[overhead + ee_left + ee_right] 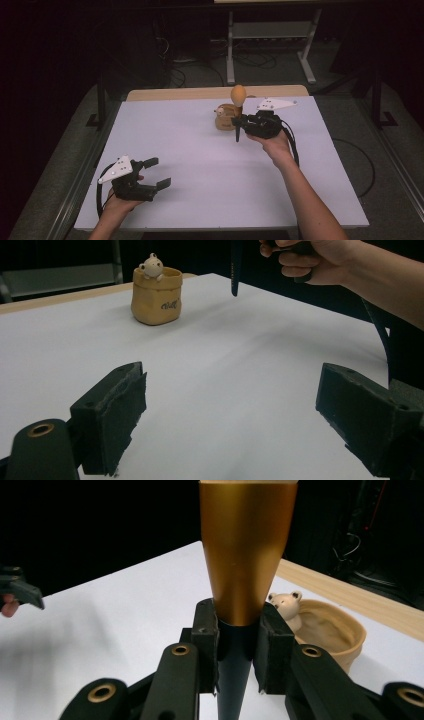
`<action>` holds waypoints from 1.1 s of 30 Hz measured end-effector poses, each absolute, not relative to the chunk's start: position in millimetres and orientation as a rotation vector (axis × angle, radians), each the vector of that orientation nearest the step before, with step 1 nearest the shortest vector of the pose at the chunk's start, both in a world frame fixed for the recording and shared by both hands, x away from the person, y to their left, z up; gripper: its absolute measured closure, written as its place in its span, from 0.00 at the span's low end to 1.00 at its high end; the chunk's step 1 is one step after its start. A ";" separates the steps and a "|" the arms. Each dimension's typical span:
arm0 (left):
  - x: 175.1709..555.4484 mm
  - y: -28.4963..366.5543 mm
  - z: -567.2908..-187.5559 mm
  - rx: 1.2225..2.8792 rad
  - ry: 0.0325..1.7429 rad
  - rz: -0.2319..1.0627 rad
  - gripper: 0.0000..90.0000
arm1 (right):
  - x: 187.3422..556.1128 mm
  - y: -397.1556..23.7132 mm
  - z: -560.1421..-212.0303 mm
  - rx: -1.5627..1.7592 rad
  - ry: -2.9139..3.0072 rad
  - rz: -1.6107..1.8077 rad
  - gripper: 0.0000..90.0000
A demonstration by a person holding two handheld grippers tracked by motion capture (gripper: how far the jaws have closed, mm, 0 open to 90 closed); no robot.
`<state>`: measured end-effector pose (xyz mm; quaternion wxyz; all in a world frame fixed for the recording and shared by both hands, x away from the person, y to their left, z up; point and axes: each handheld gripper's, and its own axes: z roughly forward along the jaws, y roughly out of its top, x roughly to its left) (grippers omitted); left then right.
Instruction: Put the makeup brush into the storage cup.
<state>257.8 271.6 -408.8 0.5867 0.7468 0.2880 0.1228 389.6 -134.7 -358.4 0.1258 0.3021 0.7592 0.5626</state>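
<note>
Pen (235,680) may slip from my right gripper (235,645), clamped on its tapered barrel; left gripper (230,415) stands wide.

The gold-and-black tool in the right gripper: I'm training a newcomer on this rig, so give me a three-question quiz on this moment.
1. True or false: the right gripper is shut on the gold-and-black tool.
2. The left gripper's jaws are: A open, B shut on the pot, C shut on the tool.
3. What figure sits on the rim of the yellow pot?

Key: 1 true; 2 A; 3 a small bear.
</note>
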 end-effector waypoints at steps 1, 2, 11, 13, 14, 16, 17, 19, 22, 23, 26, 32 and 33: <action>257.8 271.7 -408.8 1.742 0.672 0.287 0.14 | 390.7 -134.2 -357.1 0.888 2.210 1.637 0.81; 257.9 271.9 -408.9 1.742 0.670 0.288 0.14 | 392.2 -134.0 -356.6 0.879 2.203 1.635 0.81; 258.6 272.9 -409.7 1.748 0.676 0.297 0.14 | 401.5 -131.0 -353.8 0.908 2.166 1.620 0.81; 257.9 272.5 -409.8 1.742 0.687 0.289 0.14 | 405.1 -130.2 -352.7 0.913 2.144 1.623 0.81; 258.0 272.5 -409.8 1.742 0.685 0.290 0.14 | 406.2 -130.1 -352.4 0.913 2.140 1.622 0.81; 257.9 272.4 -409.9 1.741 0.685 0.290 0.14 | 409.2 -129.5 -352.2 0.919 2.130 1.614 0.81; 258.0 272.6 -409.9 1.744 0.684 0.290 0.14 | 410.2 -129.1 -352.1 0.924 2.125 1.616 0.81; 258.1 272.5 -410.3 1.746 0.684 0.289 0.14 | 412.2 -128.5 -351.6 0.932 2.112 1.609 0.81; 257.9 272.0 -410.6 1.744 0.685 0.288 0.14 | 415.1 -127.4 -350.6 0.944 2.094 1.609 0.81; 257.8 271.9 -410.5 1.743 0.683 0.289 0.14 | 416.5 -127.0 -350.0 0.947 2.089 1.611 0.81; 257.5 271.5 -410.2 1.743 0.689 0.293 0.14 | 418.8 -125.9 -349.3 0.949 2.078 1.609 0.81; 257.9 270.7 -410.4 1.749 0.683 0.294 0.14 | 428.5 -123.0 -347.8 0.959 2.050 1.600 0.81; 257.9 270.8 -410.4 1.750 0.683 0.294 0.14 | 429.4 -122.8 -347.4 0.965 2.048 1.599 0.81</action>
